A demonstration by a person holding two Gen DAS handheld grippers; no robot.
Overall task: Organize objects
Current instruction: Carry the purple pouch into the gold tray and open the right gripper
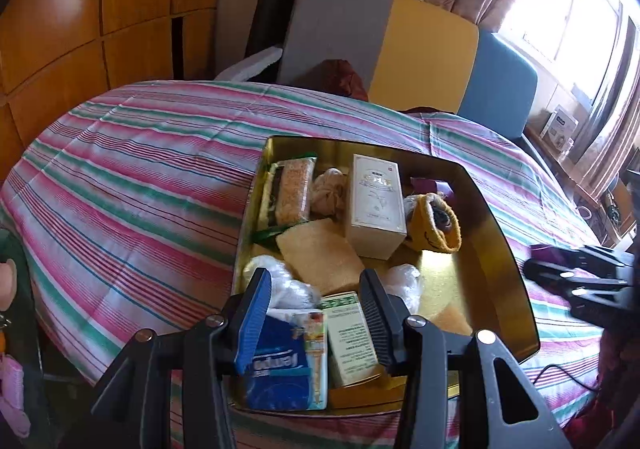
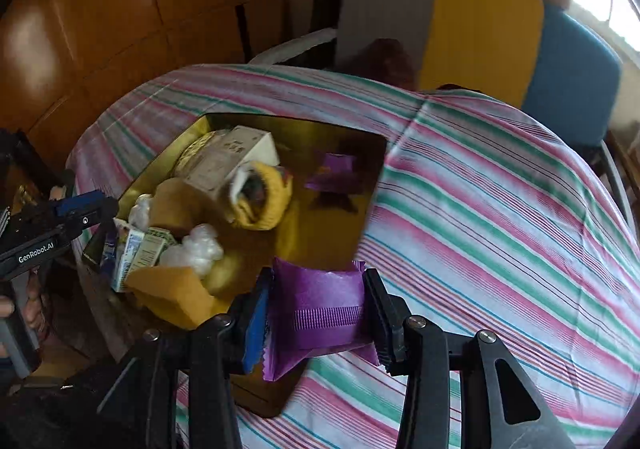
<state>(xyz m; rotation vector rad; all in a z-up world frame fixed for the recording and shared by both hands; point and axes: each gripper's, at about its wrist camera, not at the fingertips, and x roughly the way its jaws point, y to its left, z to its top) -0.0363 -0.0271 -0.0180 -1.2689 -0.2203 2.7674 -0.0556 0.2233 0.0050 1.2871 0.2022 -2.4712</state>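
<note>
Purple foil packet (image 2: 320, 313) is pinched in the right gripper (image 2: 318, 315), pads pressing both sides, held near the rim of the gold tray (image 2: 372, 185), which sits on the striped bed cover (image 2: 500, 209). Risk: foil is slick and puffy, so it may slip or twist out if tilted; releasing too soon drops it on the bed, not in the tray. A second purple packet (image 2: 334, 173) lies in the tray's bare corner. Right gripper points steeply down, frame blurred. Left gripper (image 1: 316, 309) hangs over the tray's crowded near end, angled down, jaws half spread w/ nothing clamped; blue tissue pack (image 1: 280, 369) & green-white box (image 1: 352, 341) lie under it. Could snag the plastic wrap (image 1: 288, 285) there.
</note>
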